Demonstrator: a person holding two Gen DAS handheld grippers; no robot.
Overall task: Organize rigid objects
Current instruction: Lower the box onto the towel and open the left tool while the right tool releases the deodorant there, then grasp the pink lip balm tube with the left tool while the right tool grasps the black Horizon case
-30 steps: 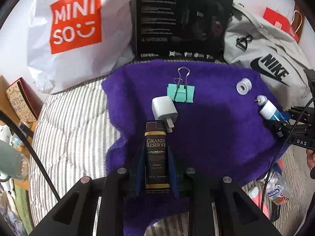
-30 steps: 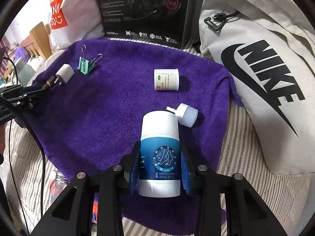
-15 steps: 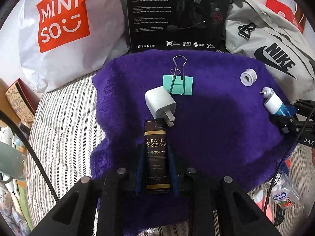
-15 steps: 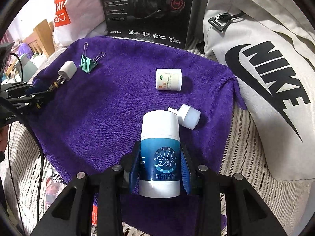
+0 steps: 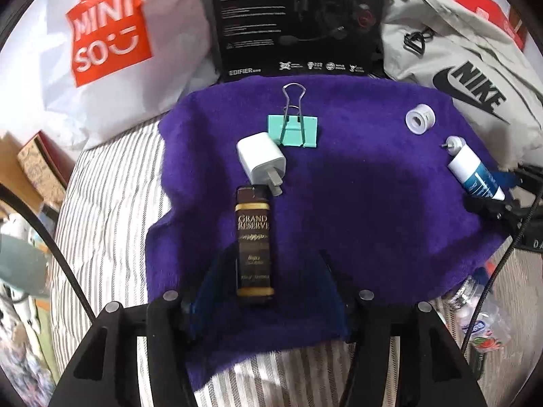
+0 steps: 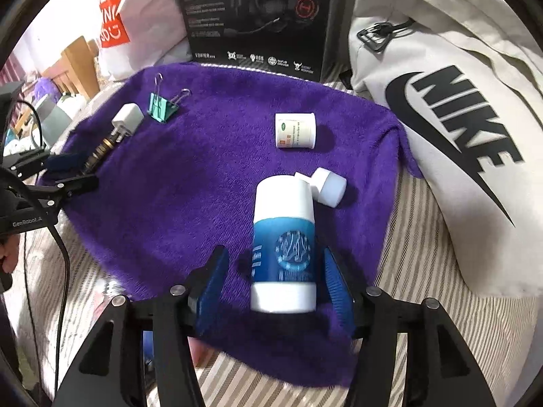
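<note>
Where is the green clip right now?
In the left wrist view the teal binder clip lies on the purple towel near its far edge, just right of and beyond the white charger plug, before the black headset box.

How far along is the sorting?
Both jaws stand open, each about an item that lies on the purple towel: the brown box by the charger and clip, the blue bottle by the white cap and jar. Nothing is gripped. What is left is unclear.
</note>
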